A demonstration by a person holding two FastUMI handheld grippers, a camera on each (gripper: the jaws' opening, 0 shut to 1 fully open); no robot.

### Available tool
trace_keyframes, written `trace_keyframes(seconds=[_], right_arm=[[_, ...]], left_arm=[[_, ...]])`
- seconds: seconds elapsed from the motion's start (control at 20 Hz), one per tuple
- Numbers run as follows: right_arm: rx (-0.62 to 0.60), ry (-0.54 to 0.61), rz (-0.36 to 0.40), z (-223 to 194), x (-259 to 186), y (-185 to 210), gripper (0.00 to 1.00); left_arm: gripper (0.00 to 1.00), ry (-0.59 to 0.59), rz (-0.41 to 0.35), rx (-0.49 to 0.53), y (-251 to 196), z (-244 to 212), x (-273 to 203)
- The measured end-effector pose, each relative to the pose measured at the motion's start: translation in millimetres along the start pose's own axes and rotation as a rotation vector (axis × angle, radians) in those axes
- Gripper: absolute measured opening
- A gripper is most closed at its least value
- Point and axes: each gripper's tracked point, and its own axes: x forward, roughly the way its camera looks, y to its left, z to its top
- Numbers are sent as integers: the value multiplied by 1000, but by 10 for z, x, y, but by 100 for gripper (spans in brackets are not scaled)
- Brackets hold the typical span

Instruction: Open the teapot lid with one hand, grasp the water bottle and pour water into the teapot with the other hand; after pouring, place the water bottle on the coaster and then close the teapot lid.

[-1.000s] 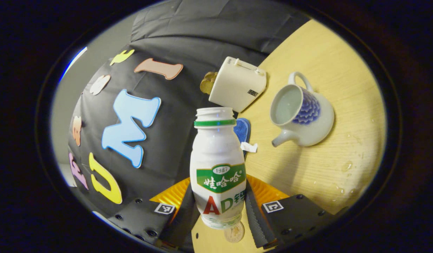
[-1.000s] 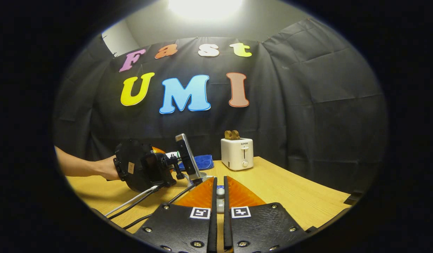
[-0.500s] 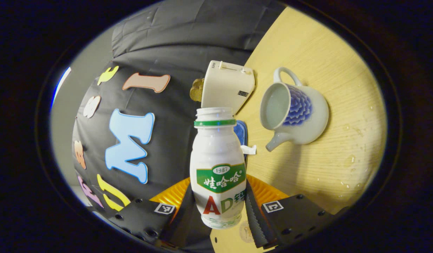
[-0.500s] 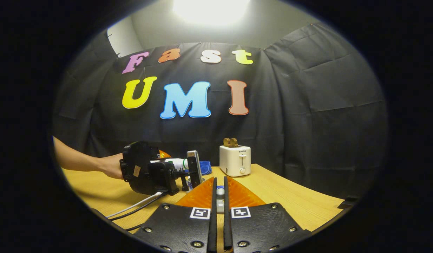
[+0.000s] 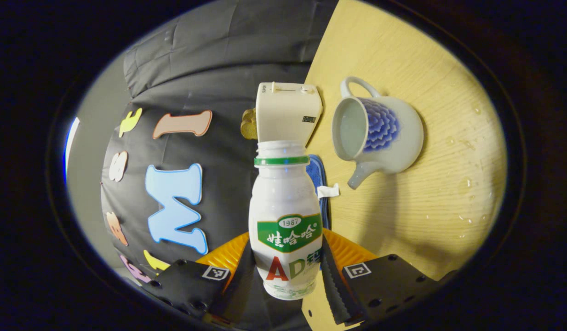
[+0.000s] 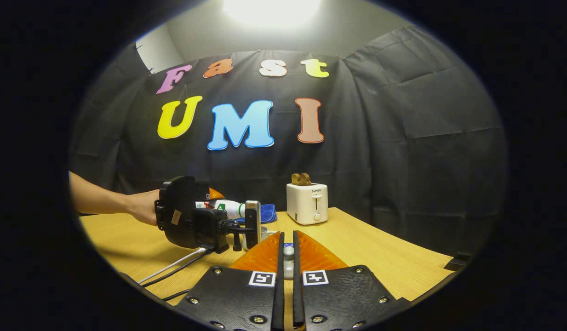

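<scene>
Left gripper view: left gripper (image 5: 287,271) clamps the water bottle (image 5: 285,220), tipped sideways.

Glossy white plastic on the water bottle (image 5: 283,216), with a printed paper-like label. Glazed ceramic, smooth and shiny, on the teapot (image 5: 380,133). Pale wood grain, matt, across the tabletop (image 5: 426,193), beaded with a few wet droplets. Smooth cream plastic on the toaster (image 6: 306,203). Soft blue cloth (image 5: 316,170) beside it. Creased matt black fabric along the wall (image 6: 403,138).
</scene>
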Motion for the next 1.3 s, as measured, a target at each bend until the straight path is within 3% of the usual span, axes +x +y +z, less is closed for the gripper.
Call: trace_keyframes(seconds=[0.25, 0.3, 1.05, 1.1, 1.3], right_arm=[[11, -4, -2, 30, -4, -16, 7], [14, -6, -4, 23, -6, -20, 7], [14, -4, -7, 15, -25, -27, 7], [11, -4, -5, 17, -30, -19, 7], [3, -4, 1, 28, -30, 5, 7]], left_arm=[[76, -6, 0, 37, 16, 13, -1], [81, -3, 1, 52, 21, 9, 1], [81, -9, 36, 214, 127, 49, 19], [76, -10, 38, 216, 130, 53, 19], [76, -12, 49, 234, 165, 55, 25]])
